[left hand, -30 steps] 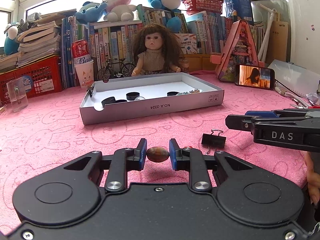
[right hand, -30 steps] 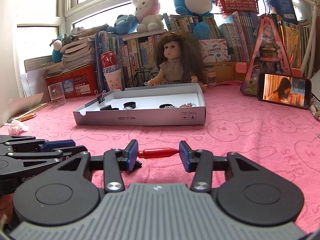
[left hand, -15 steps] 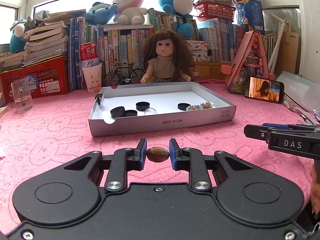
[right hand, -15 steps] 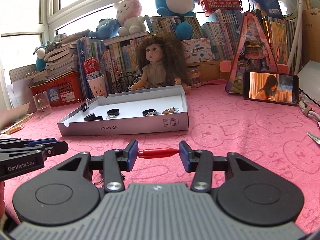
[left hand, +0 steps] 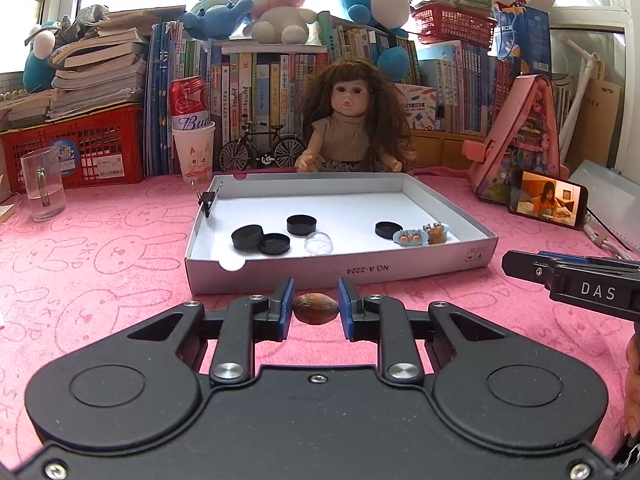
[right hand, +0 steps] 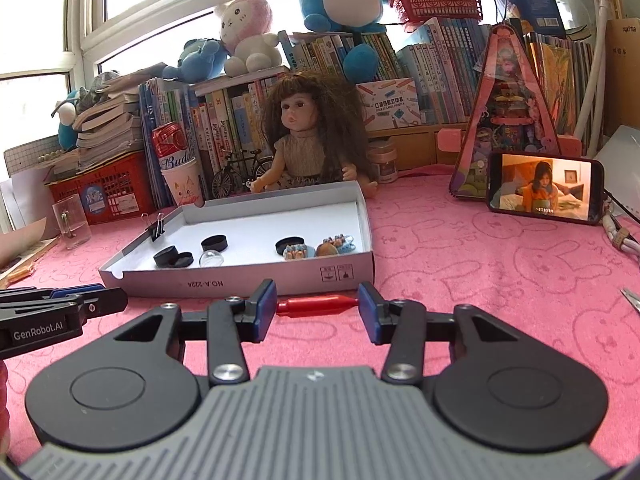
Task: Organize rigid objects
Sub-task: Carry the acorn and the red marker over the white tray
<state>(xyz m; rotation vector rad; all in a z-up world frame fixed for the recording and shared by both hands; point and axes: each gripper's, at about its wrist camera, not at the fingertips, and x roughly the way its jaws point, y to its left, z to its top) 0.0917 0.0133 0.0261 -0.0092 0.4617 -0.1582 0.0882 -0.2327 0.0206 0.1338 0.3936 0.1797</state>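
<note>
My left gripper (left hand: 316, 307) is shut on a brown oval stone (left hand: 316, 309) and holds it above the pink cloth, just before the white box lid's (left hand: 340, 269) front wall. My right gripper (right hand: 318, 306) is shut on a red peg-shaped piece (right hand: 316, 306), held crosswise in front of the same lid (right hand: 240, 278). Inside the lid lie several black round caps (left hand: 301, 224), a clear dome (left hand: 318, 243) and small blue and brown figures (left hand: 420, 235). The right gripper shows at the right in the left wrist view (left hand: 576, 284), and the left gripper at the left in the right wrist view (right hand: 60, 312).
A doll (left hand: 352, 128) sits behind the lid. A binder clip (left hand: 207, 199) grips the lid's left wall. A glass mug (left hand: 42, 184) stands far left, a phone (left hand: 548, 198) leans far right. Books, a red basket (left hand: 76, 148) and plush toys line the back.
Both grippers have risen and moved toward the box lid with their objects still held. The lid now looks closer and its inside shows more fully.
</note>
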